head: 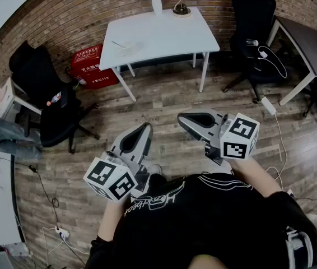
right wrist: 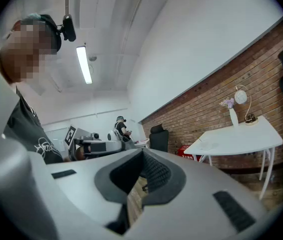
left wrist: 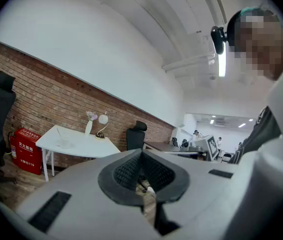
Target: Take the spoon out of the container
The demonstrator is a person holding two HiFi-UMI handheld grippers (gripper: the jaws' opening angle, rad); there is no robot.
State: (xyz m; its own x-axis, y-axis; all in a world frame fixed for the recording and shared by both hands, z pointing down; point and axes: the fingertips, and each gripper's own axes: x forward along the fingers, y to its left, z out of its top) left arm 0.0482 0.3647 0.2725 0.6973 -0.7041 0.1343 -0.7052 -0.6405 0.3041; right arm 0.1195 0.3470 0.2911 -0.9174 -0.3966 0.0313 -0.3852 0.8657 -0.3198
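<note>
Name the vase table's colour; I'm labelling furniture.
The table is white; the head view shows it best.

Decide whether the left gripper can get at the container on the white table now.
Probably not: the left gripper hangs shut by the person's body, with floor between it and the white table bearing the container.

The head view looks steeply down; both gripper views face across the room, sharing the far desk.
</note>
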